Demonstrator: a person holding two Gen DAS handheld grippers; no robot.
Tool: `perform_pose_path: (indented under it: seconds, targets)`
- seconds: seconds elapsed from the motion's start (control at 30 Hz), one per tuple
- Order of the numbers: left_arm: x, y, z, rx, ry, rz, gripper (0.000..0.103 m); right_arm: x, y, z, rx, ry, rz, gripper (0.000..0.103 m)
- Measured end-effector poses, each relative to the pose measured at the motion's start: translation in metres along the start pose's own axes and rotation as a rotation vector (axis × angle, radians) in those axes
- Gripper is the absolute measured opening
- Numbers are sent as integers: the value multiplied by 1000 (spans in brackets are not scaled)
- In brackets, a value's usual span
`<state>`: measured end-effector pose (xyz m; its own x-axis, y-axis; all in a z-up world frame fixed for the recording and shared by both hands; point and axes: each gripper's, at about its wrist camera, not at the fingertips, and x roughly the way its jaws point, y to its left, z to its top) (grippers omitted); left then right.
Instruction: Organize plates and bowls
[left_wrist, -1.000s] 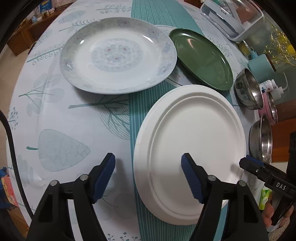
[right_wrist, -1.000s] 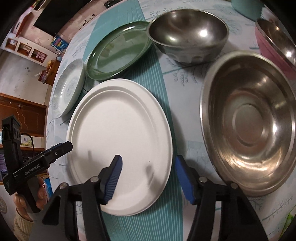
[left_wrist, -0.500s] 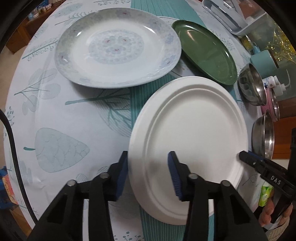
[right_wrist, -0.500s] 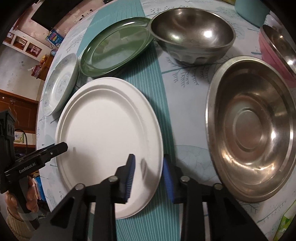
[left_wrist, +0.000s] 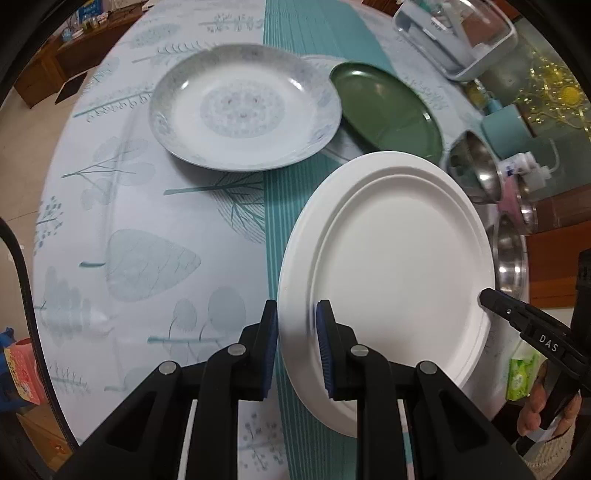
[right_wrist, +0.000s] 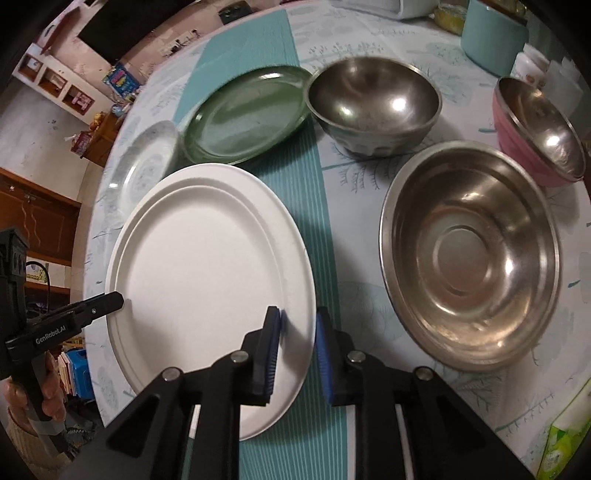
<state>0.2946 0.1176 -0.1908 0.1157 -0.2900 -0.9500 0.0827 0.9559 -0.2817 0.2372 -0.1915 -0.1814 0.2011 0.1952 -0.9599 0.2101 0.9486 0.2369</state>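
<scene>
A white paper plate (left_wrist: 399, 258) hangs a little above the table, casting a shadow on the teal stripe. My left gripper (left_wrist: 295, 314) has its jaws closing, and the blue pads press on the plate's near-left rim. My right gripper (right_wrist: 297, 321) is also closing, its pads clamped on the opposite rim of the white plate (right_wrist: 210, 266). Each gripper shows in the other's view: the right gripper (left_wrist: 487, 295) and the left gripper (right_wrist: 114, 301), each held by a hand. A patterned plate (left_wrist: 243, 110) and a green plate (left_wrist: 388, 114) lie behind.
A wide steel bowl (right_wrist: 469, 269), a deep steel bowl (right_wrist: 373, 107) and a pink bowl (right_wrist: 535, 136) with a steel one inside stand to the right. A teal cup (right_wrist: 495, 33), a clear container (left_wrist: 454, 37) and a green tissue pack (right_wrist: 565, 443) sit near the edges.
Both grippers went from wide open to clamped on opposite rims of the white plate. Both then rose, and the plate came up off the cloth.
</scene>
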Motion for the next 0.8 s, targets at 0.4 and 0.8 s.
perform_pose_path:
  seconds: [0.4, 0.8]
  targets:
    - [-72, -14, -96, 47, -62, 23, 19, -65, 6, -54, -102, -22, 62, 19]
    - [-51, -9, -195, -14, -24, 50, 19, -55, -1, -144, -178, 59, 79, 19]
